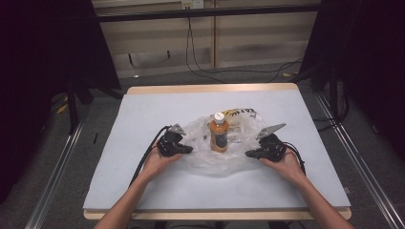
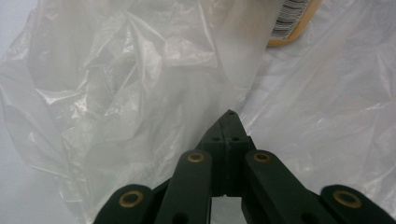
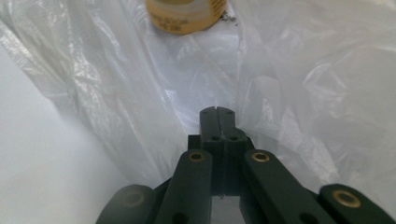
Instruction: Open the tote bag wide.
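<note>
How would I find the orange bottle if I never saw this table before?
Look at the middle of the grey table, where a crinkly clear plastic bag lies. The bottle stands upright on it, the only orange thing, with a white cap.

A table (image 1: 143,191) with a pale grey top and a light wooden edge fills the middle — grey carpet floor (image 1: 43,191) around it. At twelve o'clock a beige panelled wall (image 1: 258,43) carries a socket (image 1: 192,4) and hanging black cables (image 1: 193,57). Dark curtains (image 1: 43,57) stand at nine and three o'clock — metal rails (image 1: 55,174) run beside the table.
</note>
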A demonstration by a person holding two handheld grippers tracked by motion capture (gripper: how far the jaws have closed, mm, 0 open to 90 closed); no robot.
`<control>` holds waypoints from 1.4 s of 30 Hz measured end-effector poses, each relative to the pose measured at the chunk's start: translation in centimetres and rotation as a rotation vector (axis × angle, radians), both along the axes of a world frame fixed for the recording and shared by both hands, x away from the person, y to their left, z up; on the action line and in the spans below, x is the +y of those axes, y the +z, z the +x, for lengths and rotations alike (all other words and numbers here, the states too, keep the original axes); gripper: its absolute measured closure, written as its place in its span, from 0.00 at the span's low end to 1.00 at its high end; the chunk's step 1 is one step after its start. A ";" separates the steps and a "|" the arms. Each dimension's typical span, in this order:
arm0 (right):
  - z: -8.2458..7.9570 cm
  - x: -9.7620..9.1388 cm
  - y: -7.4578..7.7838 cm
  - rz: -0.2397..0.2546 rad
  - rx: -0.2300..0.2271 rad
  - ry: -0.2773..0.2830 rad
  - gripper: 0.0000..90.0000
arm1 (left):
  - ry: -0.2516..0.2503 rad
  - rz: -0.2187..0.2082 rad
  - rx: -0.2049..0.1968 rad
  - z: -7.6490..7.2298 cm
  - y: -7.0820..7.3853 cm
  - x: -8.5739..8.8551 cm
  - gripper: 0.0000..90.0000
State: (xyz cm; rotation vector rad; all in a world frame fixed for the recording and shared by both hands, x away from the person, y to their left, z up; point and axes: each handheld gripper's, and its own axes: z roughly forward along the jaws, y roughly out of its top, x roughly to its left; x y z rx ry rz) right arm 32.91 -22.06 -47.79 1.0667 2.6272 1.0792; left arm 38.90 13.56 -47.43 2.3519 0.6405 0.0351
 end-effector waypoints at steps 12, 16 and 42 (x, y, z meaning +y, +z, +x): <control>-1.1 0.2 0.8 0.069 -0.049 -0.019 1.00 | -0.008 -0.094 0.006 -0.9 0.1 0.6 1.00; -1.4 -0.2 1.5 0.143 -0.102 -0.057 1.00 | 0.017 -0.162 -0.039 -1.1 0.7 1.2 0.97; -5.7 -2.1 4.9 0.351 -0.295 -0.221 0.05 | 0.105 -0.348 -0.273 -6.7 4.9 4.0 0.14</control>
